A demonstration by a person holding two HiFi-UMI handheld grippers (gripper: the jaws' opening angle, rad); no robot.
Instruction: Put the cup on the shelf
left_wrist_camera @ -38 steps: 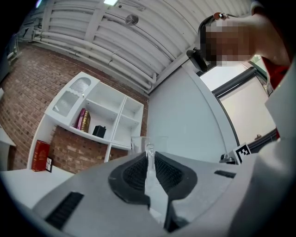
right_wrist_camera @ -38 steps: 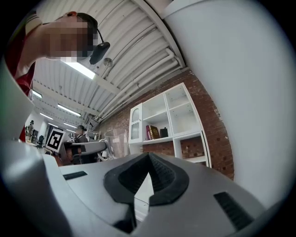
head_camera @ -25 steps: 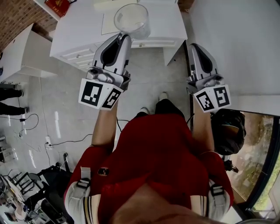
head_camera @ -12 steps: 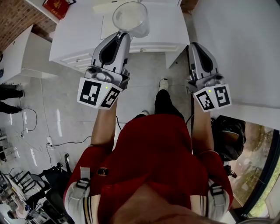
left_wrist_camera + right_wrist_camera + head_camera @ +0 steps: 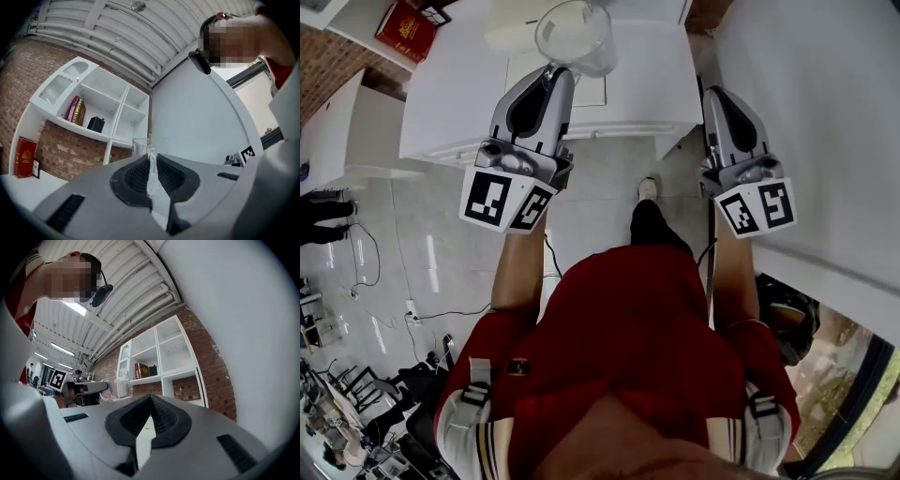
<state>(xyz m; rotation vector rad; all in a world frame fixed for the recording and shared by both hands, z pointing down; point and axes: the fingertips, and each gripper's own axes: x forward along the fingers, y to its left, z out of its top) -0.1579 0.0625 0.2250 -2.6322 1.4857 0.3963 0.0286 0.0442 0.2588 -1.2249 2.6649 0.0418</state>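
A clear glass cup [image 5: 575, 36] hangs over the white counter [image 5: 469, 84] at the top of the head view, with my left gripper [image 5: 557, 71] shut on its rim. In the left gripper view the pads pinch the glass wall [image 5: 150, 169], and the cup [image 5: 139, 145] rises just beyond them. The white wall shelf [image 5: 110, 136] stands ahead on the brick wall. My right gripper [image 5: 716, 92] is held level beside the left one, shut with nothing in it. From the right gripper view the cup [image 5: 118, 382] shows at the left, in front of the shelf [image 5: 161, 377].
The shelf holds a pink book and a gold book [image 5: 78, 111] and a black box [image 5: 95, 123]; its right compartments [image 5: 136, 112] are bare. A red book [image 5: 405, 28] leans at the counter's far left. A white wall [image 5: 825, 112] runs close on the right. Cables lie on the floor [image 5: 441, 300].
The person has stepped forward: the counter and the red book have slid down into view. Both grippers keep their pose, and the cup stays in the left one.
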